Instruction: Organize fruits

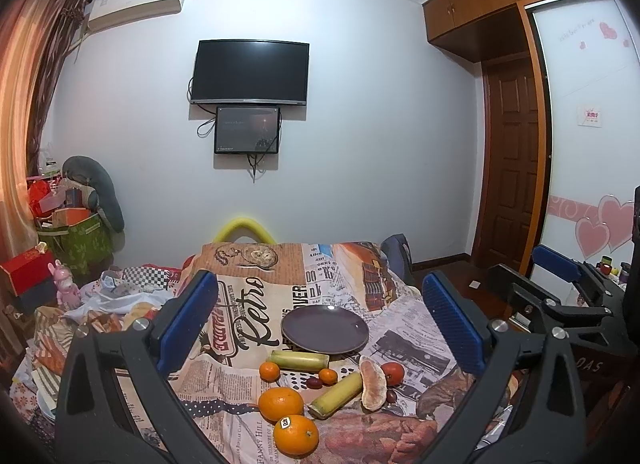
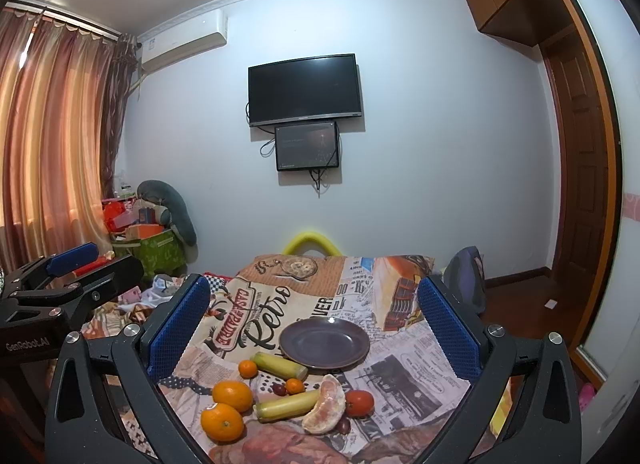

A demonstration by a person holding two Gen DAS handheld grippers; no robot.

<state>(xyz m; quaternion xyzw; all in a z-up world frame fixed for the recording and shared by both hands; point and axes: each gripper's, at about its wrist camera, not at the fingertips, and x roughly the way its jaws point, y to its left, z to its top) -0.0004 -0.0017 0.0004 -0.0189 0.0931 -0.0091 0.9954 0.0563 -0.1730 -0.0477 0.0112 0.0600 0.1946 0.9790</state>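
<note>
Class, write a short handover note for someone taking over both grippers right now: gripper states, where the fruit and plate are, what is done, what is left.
Left gripper: open, empty, held above the cloth.
Right gripper: open, empty, alongside the left.
Plate: on the cloth, nothing on it.
Fruit, all on the cloth in front of the plate: two big oranges, two small oranges, tomato, pomelo slice, two cane pieces, dark grapes.
Done: nothing moved to the plate.
Left: every piece still needs sorting, probably onto the plate.

Four oranges (image 1: 295, 435) (two small), one plate (image 1: 325, 328)
</note>
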